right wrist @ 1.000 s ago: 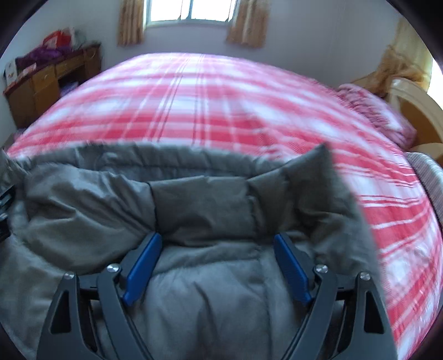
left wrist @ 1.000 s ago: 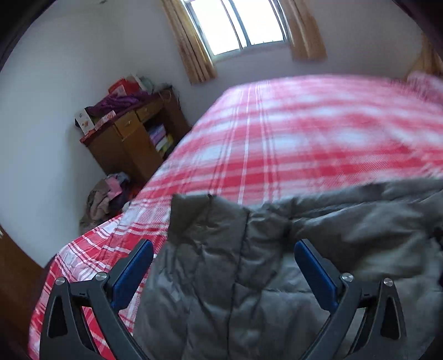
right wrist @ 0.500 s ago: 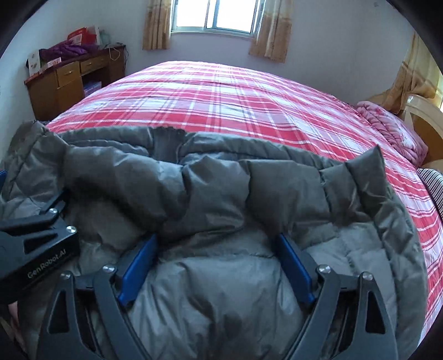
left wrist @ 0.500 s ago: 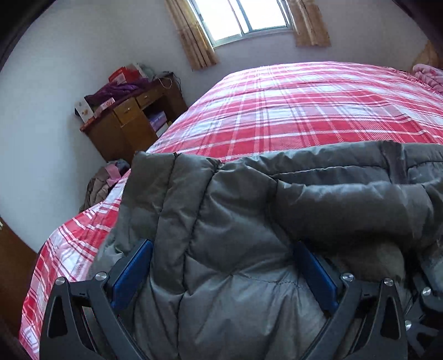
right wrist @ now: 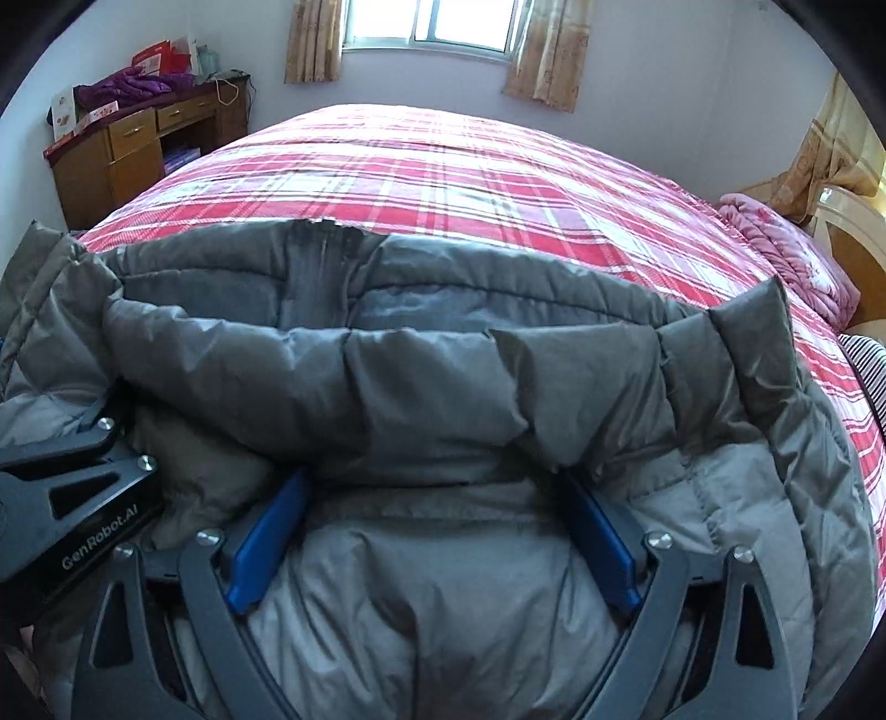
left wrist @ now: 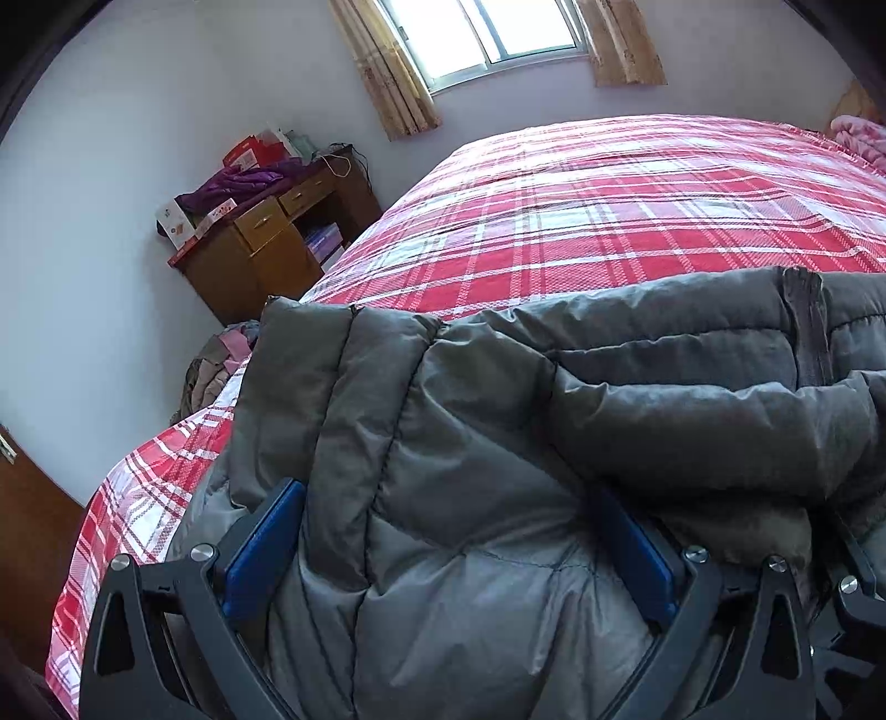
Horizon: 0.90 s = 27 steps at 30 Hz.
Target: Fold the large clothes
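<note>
A grey puffer jacket lies bunched on the near end of the red plaid bed. It also fills the lower half of the right wrist view. My left gripper is spread wide with thick jacket fabric between its blue pads. My right gripper is likewise spread wide with jacket fabric bulging between its fingers. The left gripper's body shows at the left edge of the right wrist view, close beside the right one. The fingertips are partly buried in fabric.
The plaid bed stretches away toward a curtained window. A wooden desk piled with clothes and boxes stands at the far left wall. Clothes lie heaped on the floor. A pink blanket lies at the bed's right.
Both grippers have pushed forward and down into the jacket. The jacket now bulges higher between the fingers and fills more of both views. The two grippers have come closer together.
</note>
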{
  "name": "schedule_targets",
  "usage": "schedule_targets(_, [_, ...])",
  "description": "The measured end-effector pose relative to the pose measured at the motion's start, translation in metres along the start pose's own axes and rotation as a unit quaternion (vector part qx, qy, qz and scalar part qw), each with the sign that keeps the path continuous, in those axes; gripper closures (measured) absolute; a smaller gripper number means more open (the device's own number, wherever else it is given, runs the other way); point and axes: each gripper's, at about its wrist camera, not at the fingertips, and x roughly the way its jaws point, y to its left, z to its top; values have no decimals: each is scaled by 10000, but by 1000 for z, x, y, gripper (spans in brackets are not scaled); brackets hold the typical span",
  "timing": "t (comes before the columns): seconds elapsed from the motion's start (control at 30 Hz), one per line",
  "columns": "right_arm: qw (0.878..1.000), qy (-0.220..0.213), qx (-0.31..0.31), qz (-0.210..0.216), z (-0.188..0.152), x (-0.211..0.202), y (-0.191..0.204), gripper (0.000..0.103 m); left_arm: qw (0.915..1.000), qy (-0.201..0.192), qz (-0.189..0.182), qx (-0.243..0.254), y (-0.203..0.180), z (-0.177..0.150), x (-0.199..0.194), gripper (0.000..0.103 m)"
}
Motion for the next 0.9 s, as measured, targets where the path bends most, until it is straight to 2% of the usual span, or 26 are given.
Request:
schedule_targets(0.1, [10000, 30, 16, 27, 1, 2, -1, 9, 9999, 71, -98, 42, 3, 2, -1, 1])
schedule_targets(0.17, [10000, 71, 3, 39, 2, 2, -1, 9, 9993, 192, -324, -68, 20, 1, -13, 1])
schedule_targets(0.23, [9997, 205, -74, 79, 4, -1, -1, 9, 9991, 4, -408, -145, 40, -5, -43, 1])
schedule_targets(0.3, [9996, 227, -139, 138, 2, -19, -4, 9, 9986, -486, -224, -56, 60, -22, -81, 1])
schedule_targets(0.33, [9997, 132, -141, 137, -1, -29, -5, 9, 9983, -576, -117, -8, 71, -34, -92, 1])
schedule_targets(0.37, [9997, -83, -175, 136, -9, -47, -4, 9, 9983, -581, -46, -37, 82, -46, -97, 1])
schedule_targets(0.43, [9993, -233, -307, -12, -28, -62, 2, 9, 9989, -430, 87, -141, 100, -67, -94, 1])
schedule_targets(0.5, [9984, -351, -403, -166, -47, -65, 8, 9, 9987, -235, 324, -312, 113, -84, -83, 1])
schedule_targets(0.57, [9969, -512, -520, -291, -61, -60, 15, 8, 9980, 167, 101, -597, 127, -101, -67, 1])
schedule_targets(0.67, [9973, -398, -555, -259, -59, -52, 16, 6, 9945, 236, -169, -1006, 140, -116, -66, 1])
schedule_targets(0.73, [9981, -297, -512, -177, -56, -48, 14, 6, 9889, 437, -509, -1327, 147, -124, -64, 1])
schedule_targets(0.77, [9983, -271, -496, -155, -55, -47, 13, 6, 9864, 529, -567, -1451, 150, -130, -64, 1])
schedule_targets(0.83, [9987, -229, -444, -43, -55, -56, 8, 7, 9831, 561, -691, -1600, 154, -135, -66, 1])
schedule_targets(0.9, [9989, -290, -333, 123, -59, -75, 1, 7, 9777, 603, -984, -1752, 156, -142, -66, 1])
